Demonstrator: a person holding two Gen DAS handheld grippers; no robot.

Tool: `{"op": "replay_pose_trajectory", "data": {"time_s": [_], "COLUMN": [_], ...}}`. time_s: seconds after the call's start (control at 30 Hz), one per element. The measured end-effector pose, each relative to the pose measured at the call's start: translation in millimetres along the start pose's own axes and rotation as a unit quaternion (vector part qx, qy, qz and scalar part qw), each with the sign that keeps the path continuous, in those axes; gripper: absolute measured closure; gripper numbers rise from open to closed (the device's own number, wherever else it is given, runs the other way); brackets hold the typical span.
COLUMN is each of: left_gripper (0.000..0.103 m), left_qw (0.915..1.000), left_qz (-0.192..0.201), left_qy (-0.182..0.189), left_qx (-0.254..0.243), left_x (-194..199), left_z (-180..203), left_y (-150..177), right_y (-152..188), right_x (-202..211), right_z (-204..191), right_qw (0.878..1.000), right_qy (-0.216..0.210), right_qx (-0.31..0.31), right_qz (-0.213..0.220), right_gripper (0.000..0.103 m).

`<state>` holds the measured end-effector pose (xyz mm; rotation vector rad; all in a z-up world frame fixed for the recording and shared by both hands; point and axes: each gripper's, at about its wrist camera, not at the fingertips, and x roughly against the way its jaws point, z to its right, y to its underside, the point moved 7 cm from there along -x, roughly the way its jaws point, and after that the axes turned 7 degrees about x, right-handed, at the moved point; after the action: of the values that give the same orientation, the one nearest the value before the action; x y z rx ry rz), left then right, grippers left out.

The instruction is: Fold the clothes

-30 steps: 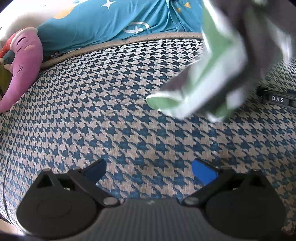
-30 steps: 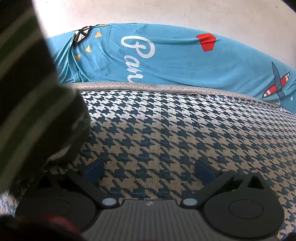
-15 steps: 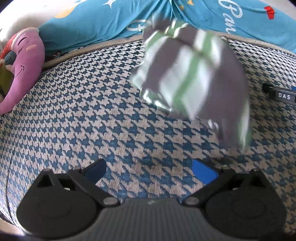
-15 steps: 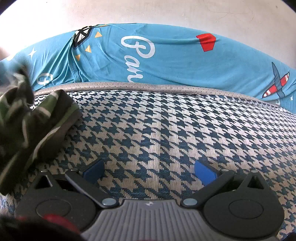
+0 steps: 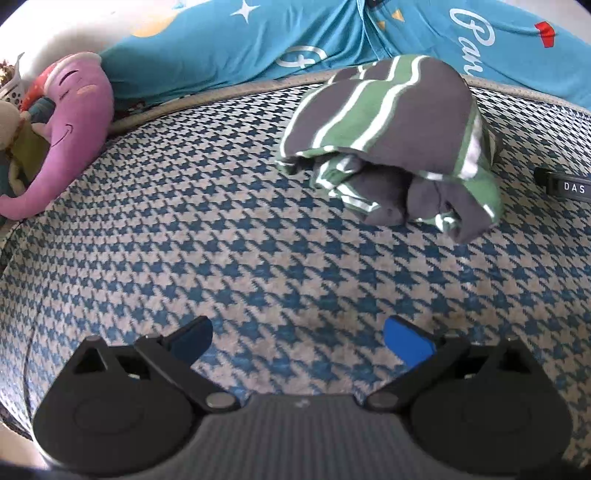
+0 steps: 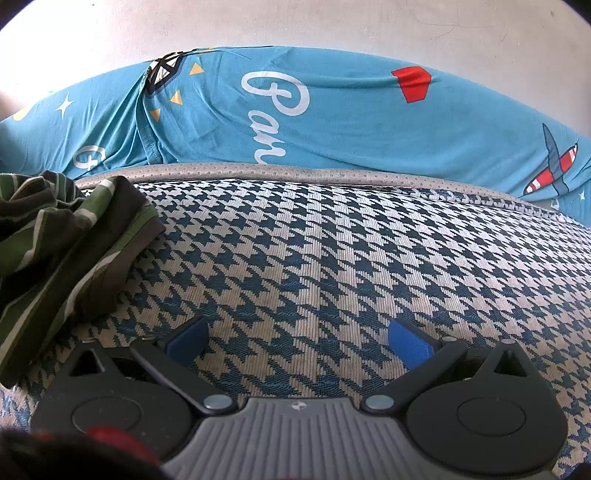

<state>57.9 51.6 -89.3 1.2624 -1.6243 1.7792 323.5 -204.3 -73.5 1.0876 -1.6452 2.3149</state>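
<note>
Striped garment (image 5: 391, 147), grey with green and white bands, bunched in a loose heap on the houndstooth mattress (image 5: 258, 229), near the far edge and just in front of the blue printed sheet (image 5: 229, 48). Upper layer draped over rumpled folds beneath, grey cloth spilling out at the front. Same garment (image 6: 62, 254) at the left edge of the right wrist view, lying crumpled on the houndstooth mattress (image 6: 332, 258), with the blue printed sheet (image 6: 332, 122) beyond and a pale wall (image 6: 295, 26) above.

Left claw (image 5: 298, 339) spread wide, blue pads well apart, nothing between them, low over bare mattress and well short of the garment. Right claw (image 6: 298, 343) likewise wide open and empty, over bare mattress, garment off to its left and just beside the left finger's linkage, contact impossible to tell.

Purple plush elephant (image 5: 62, 133) at the left end of the mattress, against other soft toys (image 5: 14, 136). Black bar lettered "DAS" (image 5: 565, 184) at the right edge of the left wrist view, near the garment but apart from it.
</note>
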Motion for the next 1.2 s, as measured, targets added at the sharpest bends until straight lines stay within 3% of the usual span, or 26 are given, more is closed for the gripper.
{"op": "replay_pose_trajectory", "data": {"time_s": [0.27,0.7,1.2], "left_gripper": [0.0,0.0,0.0], "left_qw": [0.9996,0.9993,0.9989], "left_qz": [0.027,0.032,0.029], "left_qy": [-0.004,0.019,-0.03], "left_qx": [-0.004,-0.008,0.02], "left_x": [15,36,14], "left_z": [-7,-8,-19], "left_y": [-3,17,-3], "right_y": [0,0,0], "right_x": [0,0,0], "right_z": [0,0,0], "right_qw": [1.0,1.0,1.0], "right_qy": [0.0,0.0,0.0], "right_qx": [0.0,0.0,0.001], "right_qz": [0.0,0.001,0.001], "right_gripper": [0.0,0.0,0.0]}}
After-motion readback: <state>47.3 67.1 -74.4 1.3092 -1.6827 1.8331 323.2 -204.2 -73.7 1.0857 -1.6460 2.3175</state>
